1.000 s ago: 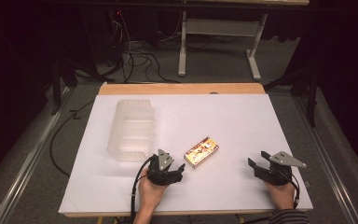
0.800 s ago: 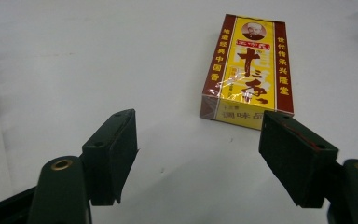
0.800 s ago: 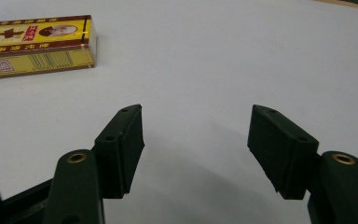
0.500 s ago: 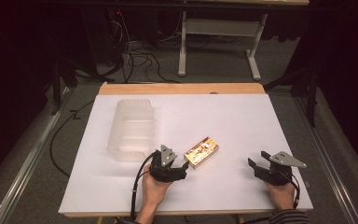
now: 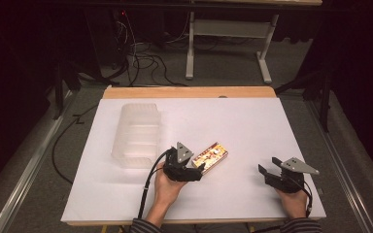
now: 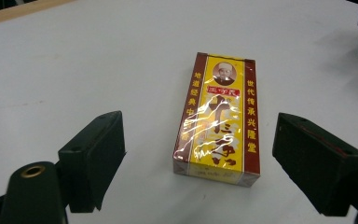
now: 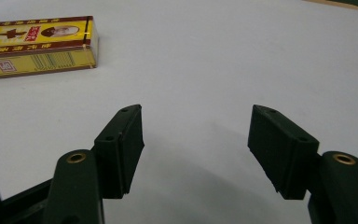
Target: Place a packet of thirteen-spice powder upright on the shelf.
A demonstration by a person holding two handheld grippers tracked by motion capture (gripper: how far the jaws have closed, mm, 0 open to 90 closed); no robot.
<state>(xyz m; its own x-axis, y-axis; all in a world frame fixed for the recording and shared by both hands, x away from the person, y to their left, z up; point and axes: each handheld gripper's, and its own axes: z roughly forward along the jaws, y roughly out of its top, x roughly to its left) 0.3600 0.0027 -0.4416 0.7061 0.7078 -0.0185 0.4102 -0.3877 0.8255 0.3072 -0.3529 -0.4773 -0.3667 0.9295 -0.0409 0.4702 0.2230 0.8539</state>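
Yellow carton, high view: a flat yellow-and-maroon cardboard box wrapped in clear film [image 5: 211,156] lies on the white table sheet [image 5: 252,121], just ahead of the left gripper [image 5: 200,171] and well apart from the right gripper [image 5: 266,175].
Clear tub, high view: a ribbed translucent plastic container [image 5: 136,135] sits beside the left gripper, on its outer side, untouched.
Change, high view: a second ago the left gripper sat nearer the table's front edge; now it is at the box's near end, and its jaws have just been opening.
Left gripper view: the jaws stand wide and released; the box [image 6: 220,119] lies ahead of and between them, touching neither pad.
Right gripper view: released, jaws spread over bare sheet [image 7: 205,60], the box [image 7: 37,44] far off to one side.
Meaning: the left gripper looks lined up to grasp the box; the grasp is not yet made.
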